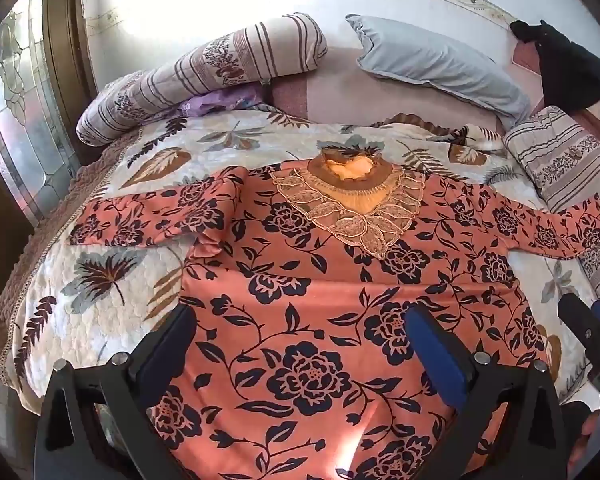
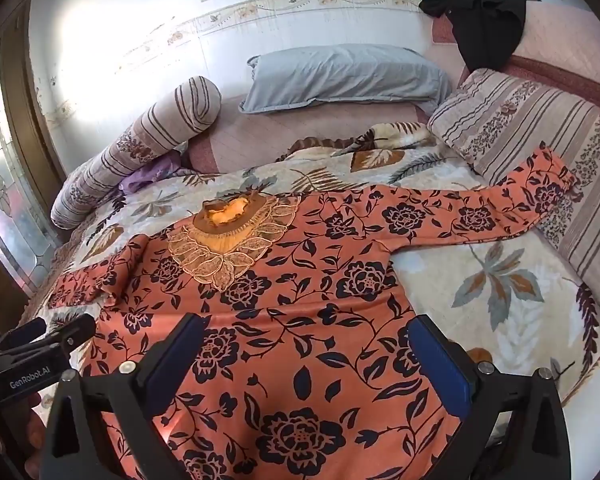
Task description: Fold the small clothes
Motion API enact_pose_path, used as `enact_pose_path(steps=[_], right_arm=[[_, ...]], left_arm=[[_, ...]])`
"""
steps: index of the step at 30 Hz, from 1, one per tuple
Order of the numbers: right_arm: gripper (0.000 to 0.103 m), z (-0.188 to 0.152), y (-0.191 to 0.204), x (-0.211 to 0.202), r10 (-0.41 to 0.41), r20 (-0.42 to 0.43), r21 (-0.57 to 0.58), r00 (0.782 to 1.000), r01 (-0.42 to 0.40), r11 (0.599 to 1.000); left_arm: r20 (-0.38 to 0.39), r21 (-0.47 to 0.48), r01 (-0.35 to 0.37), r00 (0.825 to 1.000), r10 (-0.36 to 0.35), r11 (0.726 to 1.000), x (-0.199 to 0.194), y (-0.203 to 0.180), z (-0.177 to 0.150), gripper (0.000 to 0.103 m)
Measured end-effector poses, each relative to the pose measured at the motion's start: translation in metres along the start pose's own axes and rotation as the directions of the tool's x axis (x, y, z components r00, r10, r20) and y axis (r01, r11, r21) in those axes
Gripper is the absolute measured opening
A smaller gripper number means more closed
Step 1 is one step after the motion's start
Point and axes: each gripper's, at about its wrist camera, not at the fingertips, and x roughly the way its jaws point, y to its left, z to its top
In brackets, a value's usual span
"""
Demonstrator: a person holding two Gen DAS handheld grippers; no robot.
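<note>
The top (image 1: 340,280) lies flat and face up on the quilt (image 1: 100,280), collar (image 1: 352,176) at 12 o'clock from both grippers, hem nearest them at 6. Its long axis runs from 6 to 12, straight ahead along the fingers; the sleeves cross that axis, one out to 9 and one out to 3.

The left gripper (image 1: 304,344) hangs over the lower body of the top with its jaws spread wide and nothing between the pads. The left sleeve (image 1: 152,216) lies at about 10 o'clock from it, bunched a little at the shoulder. The right gripper (image 2: 312,356) is likewise wide and empty, over the lower right part of the body; the right sleeve (image 2: 480,212) runs off toward 2 o'clock, its cuff resting on the striped pillow (image 2: 540,152).

Each gripper sits on its own side of the midline, so each is the nearer one for its own sleeve and side edge. I judge that no fold has been made yet, and the likely first move is to bring a sleeve or side in across the body toward the midline; that means reaching outward to 9 or 3, not ahead. The right cuff, up on the pillow, is the farther reach
</note>
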Motion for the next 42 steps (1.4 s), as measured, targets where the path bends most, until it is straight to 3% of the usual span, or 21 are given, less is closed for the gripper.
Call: enact_pose_path(steps=[4,7,10,12,14,15,16,18,20,22,23,24,25,27,30,33,35,38,39,42], right_arm=[[0.103,0.014,-0.045,0.019,0.084,-0.032,0.146,0.996,-0.078,0.986],[0.103,0.031,-0.109,0.036,0.091,0.018,0.282,0.996,-0.093,0.955],[0.103,0.056,-0.192,0.062,-0.025,0.057,0.398,0.998,0.0,0.918],[0.102,0.074,-0.246,0.079,-0.154,0.051,0.474,0.987,0.112,0.873],[0.096,0.098,-0.288,0.09,-0.288,0.053,0.496,0.956,0.225,0.838],[0.091,0.112,-0.305,0.095,-0.379,0.041,0.477,0.924,0.316,0.82],[0.089,0.127,-0.318,0.099,-0.487,0.027,0.449,0.873,0.425,0.786],[0.087,0.146,-0.336,0.106,-0.578,0.022,0.418,0.816,0.517,0.747],[0.085,0.16,-0.354,0.125,-0.592,-0.033,0.402,0.805,0.553,0.73],[0.066,0.165,-0.363,0.14,-0.62,-0.085,0.383,0.78,0.6,0.702],[0.03,0.165,-0.363,0.143,-0.632,-0.097,0.375,0.769,0.616,0.692],[0.008,0.168,-0.367,0.146,-0.619,-0.114,0.378,0.777,0.61,0.696],[0.008,0.17,-0.368,0.147,-0.589,-0.123,0.393,0.799,0.584,0.71],[0.006,0.181,-0.356,0.14,-0.552,-0.093,0.376,0.829,0.543,0.751],[0.006,0.2,-0.301,0.117,-0.477,0.009,0.315,0.879,0.45,0.835],[0.006,0.222,-0.209,0.09,-0.296,0.136,0.246,0.945,0.257,0.935],[0.006,0.228,-0.13,0.073,-0.106,0.204,0.195,0.973,0.066,0.979],[0.006,0.219,-0.022,0.063,0.148,0.232,0.115,0.961,-0.179,0.977],[0.006,0.21,0.019,0.064,0.242,0.222,0.092,0.945,-0.267,0.959],[0.008,0.174,0.1,0.085,0.406,0.162,0.104,0.9,-0.424,0.899]], left_arm=[[-0.022,-0.044,0.043,0.999,-0.044,0.998,0.015,0.018,-0.001,0.103],[-0.038,-0.09,0.028,0.999,-0.031,0.996,0.031,0.046,-0.002,0.103],[-0.048,-0.164,-0.014,0.999,0.006,0.986,0.044,0.083,-0.002,0.103],[-0.056,-0.211,-0.038,0.998,0.026,0.977,0.055,0.108,-0.004,0.103],[-0.063,-0.239,-0.081,0.996,0.067,0.968,0.063,0.129,-0.003,0.103],[-0.068,-0.249,-0.098,0.994,0.083,0.964,0.067,0.138,-0.003,0.103],[-0.072,-0.256,-0.115,0.992,0.1,0.96,0.07,0.145,-0.003,0.103],[-0.072,-0.269,-0.14,0.989,0.126,0.953,0.075,0.157,-0.003,0.103],[-0.091,-0.261,-0.176,0.983,0.157,0.949,0.081,0.166,-0.001,0.103],[-0.102,-0.284,-0.174,0.983,0.15,0.943,0.09,0.174,-0.003,0.103],[-0.122,-0.288,-0.179,0.981,0.15,0.941,0.091,0.175,-0.006,0.103],[-0.123,-0.293,-0.176,0.982,0.146,0.94,0.092,0.177,-0.007,0.103],[-0.122,-0.293,-0.173,0.982,0.143,0.94,0.093,0.18,-0.008,0.103],[-0.103,-0.293,-0.17,0.984,0.145,0.941,0.089,0.185,-0.009,0.103],[-0.07,-0.325,-0.148,0.989,0.132,0.934,0.081,0.198,-0.013,0.103],[-0.05,-0.368,-0.129,0.992,0.119,0.921,0.073,0.211,-0.016,0.103],[-0.025,-0.38,-0.119,0.993,0.119,0.917,0.064,0.218,-0.019,0.103],[-0.004,-0.393,-0.13,0.99,0.139,0.91,0.051,0.231,-0.026,0.103],[0.003,-0.404,-0.127,0.99,0.141,0.906,0.047,0.237,-0.028,0.103],[0.002,-0.432,-0.133,0.989,0.149,0.892,0.042,0.255,-0.038,0.103]])
